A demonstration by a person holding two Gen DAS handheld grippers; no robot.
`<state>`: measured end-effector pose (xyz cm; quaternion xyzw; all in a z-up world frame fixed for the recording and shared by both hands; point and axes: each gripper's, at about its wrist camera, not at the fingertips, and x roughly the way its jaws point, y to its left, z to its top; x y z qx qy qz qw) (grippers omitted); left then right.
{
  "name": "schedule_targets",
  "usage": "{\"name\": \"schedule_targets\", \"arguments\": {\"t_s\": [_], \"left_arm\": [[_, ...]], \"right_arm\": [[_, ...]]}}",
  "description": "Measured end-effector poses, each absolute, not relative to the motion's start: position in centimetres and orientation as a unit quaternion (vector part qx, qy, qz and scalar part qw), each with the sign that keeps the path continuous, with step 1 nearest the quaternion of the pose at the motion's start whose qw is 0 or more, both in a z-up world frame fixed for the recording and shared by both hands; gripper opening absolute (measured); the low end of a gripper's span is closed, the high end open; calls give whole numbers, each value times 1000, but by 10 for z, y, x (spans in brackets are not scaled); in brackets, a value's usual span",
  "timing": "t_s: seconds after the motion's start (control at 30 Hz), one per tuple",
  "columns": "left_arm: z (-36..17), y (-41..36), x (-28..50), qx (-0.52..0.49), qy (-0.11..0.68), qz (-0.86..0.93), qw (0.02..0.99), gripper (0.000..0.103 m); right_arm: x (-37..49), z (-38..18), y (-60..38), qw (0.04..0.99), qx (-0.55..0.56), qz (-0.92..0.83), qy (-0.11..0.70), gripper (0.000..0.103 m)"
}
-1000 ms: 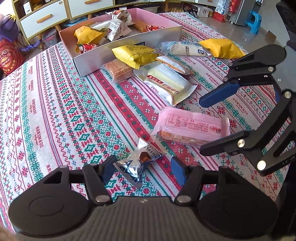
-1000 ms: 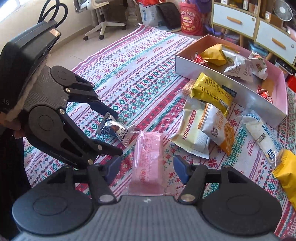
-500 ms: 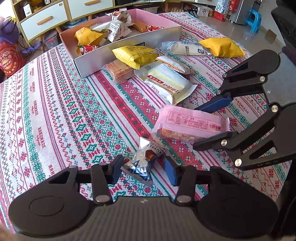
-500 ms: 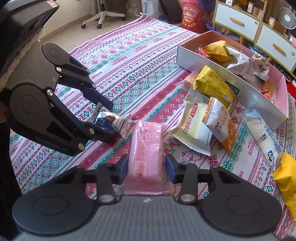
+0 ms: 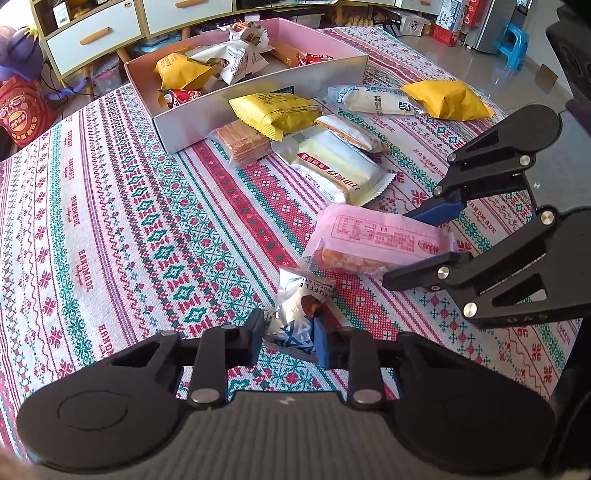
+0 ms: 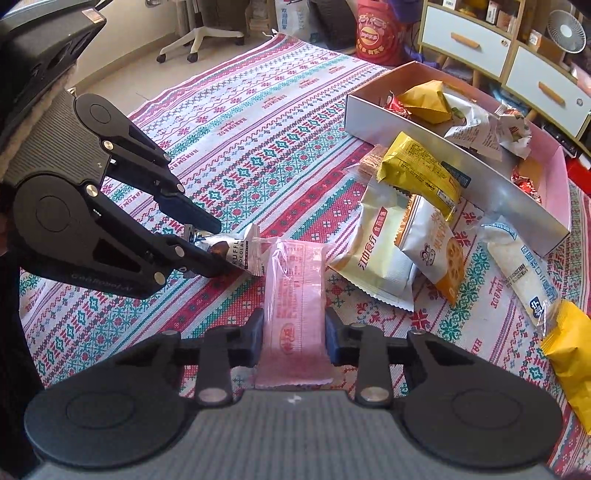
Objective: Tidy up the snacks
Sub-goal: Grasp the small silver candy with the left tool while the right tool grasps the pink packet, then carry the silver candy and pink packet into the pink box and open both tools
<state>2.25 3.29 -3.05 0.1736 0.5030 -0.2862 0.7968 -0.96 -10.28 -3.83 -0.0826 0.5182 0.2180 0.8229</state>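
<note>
On the patterned cloth lies a small silver truffle chocolate packet (image 5: pixel 300 308); my left gripper (image 5: pixel 288 334) is shut on its near end. In the right wrist view the same packet (image 6: pixel 240 251) sits pinched between the left gripper's (image 6: pixel 221 249) fingers. A long pink snack packet (image 6: pixel 295 295) lies beside it. My right gripper (image 6: pixel 293 334) is closing on it, and both pads touch its sides. From the left wrist view the pink packet (image 5: pixel 376 236) sits between the right gripper's (image 5: pixel 397 249) fingers. The pink-lined box (image 5: pixel 258 99) with several snacks stands at the far side.
Loose snacks lie by the box's silver wall (image 6: pixel 480 177): a yellow packet (image 5: pixel 277 110), a wafer pack (image 5: pixel 242 146), cream and white packets (image 5: pixel 336 166), a long white packet (image 5: pixel 373 99) and a yellow bag (image 5: pixel 447 99). Drawers (image 6: pixel 465 40) stand behind, and an office chair (image 6: pixel 199 33) on the floor.
Both grippers' jaws have closed in: the left onto the silver chocolate packet, the right onto the pink packet. Neither hand has shifted noticeably.
</note>
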Motion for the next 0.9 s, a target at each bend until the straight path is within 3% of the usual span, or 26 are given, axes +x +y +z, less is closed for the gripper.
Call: {"name": "schedule_targets", "arguments": {"t_s": [0.9], "left_arm": [[7,35,37,135,461,-252,840,33]], "right_arm": [[5,0,-128,862,-31,192,469,29]]}}
